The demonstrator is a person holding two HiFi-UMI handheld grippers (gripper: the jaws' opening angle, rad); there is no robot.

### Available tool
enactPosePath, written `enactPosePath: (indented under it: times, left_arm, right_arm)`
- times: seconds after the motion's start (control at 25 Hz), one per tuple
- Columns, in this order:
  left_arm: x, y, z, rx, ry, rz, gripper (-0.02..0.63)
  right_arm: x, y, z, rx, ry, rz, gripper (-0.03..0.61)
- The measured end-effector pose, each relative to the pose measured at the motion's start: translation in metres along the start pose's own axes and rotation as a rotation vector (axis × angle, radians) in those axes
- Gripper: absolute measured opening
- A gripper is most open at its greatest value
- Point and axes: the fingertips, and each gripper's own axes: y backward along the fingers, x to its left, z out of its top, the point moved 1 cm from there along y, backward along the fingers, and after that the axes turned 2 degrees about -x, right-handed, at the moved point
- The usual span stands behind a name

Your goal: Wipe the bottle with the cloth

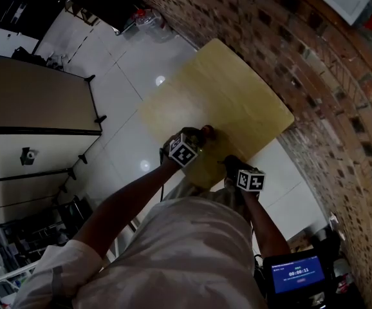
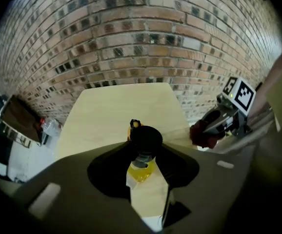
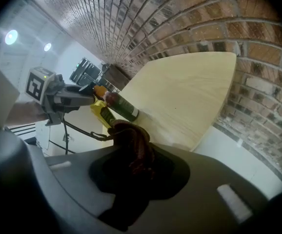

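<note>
**Cloth poised beside a held bottle at the table's edge**

My right gripper (image 3: pixel 133 156) is pinching a bunched dark red cloth (image 3: pixel 130 139), while my left gripper (image 2: pixel 145 177) is clamping the bottle (image 3: pixel 122 106), its yellow liquid showing between the jaws. From the cloth, the bottle is lying just ahead and to the left, near but apart. Its long axis is slanting from my left jaws down toward the near edge of the pale wooden table (image 1: pixel 237 89). I cannot tell whether it is touching the wood. I judge the right hand to be the one placed to wipe, sweeping along that slant. A brick wall (image 1: pixel 289 50) is running alongside; white floor tiles (image 1: pixel 121 69) are gleaming beyond.
</note>
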Motion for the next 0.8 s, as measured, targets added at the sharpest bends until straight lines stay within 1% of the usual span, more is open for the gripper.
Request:
enactPosePath:
  times: [0.16, 0.28, 0.32, 0.4, 0.52, 0.56, 0.64, 0.72, 0.8]
  left_arm:
    - [0.004, 0.001, 0.009, -0.075, 0.179, -0.038, 0.175]
    - [0.000, 0.000, 0.018, -0.172, 0.297, -0.084, 0.173]
    - [-0.001, 0.000, 0.023, -0.211, 0.326, -0.101, 0.173]
    - [-0.005, -0.002, 0.032, -0.287, 0.354, -0.123, 0.173]
    - [-0.005, -0.004, 0.040, -0.380, 0.356, -0.127, 0.173]
    - [-0.006, -0.005, 0.040, -0.397, 0.353, -0.126, 0.173]
    - [-0.010, -0.006, 0.038, -0.399, 0.325, -0.121, 0.172]
    - [-0.018, -0.006, 0.035, -0.386, 0.251, -0.110, 0.173]
    - [-0.029, -0.003, 0.037, -0.382, 0.150, -0.103, 0.173]
  right_arm:
    - [0.003, 0.000, 0.000, 0.004, 0.004, 0.006, 0.077]
    - [0.007, 0.001, 0.002, 0.003, 0.017, 0.017, 0.077]
    - [0.007, 0.001, 0.003, 0.002, 0.023, 0.023, 0.077]
    - [0.007, 0.003, 0.005, -0.001, 0.032, 0.028, 0.077]
    - [0.004, 0.007, 0.009, -0.008, 0.036, 0.020, 0.077]
    - [0.002, 0.009, 0.010, -0.012, 0.033, 0.016, 0.077]
    - [-0.002, 0.014, 0.012, -0.026, 0.021, 0.009, 0.077]
    - [-0.005, 0.020, 0.019, -0.061, 0.001, 0.013, 0.077]
    - [-0.003, 0.024, 0.033, -0.115, -0.026, 0.037, 0.077]
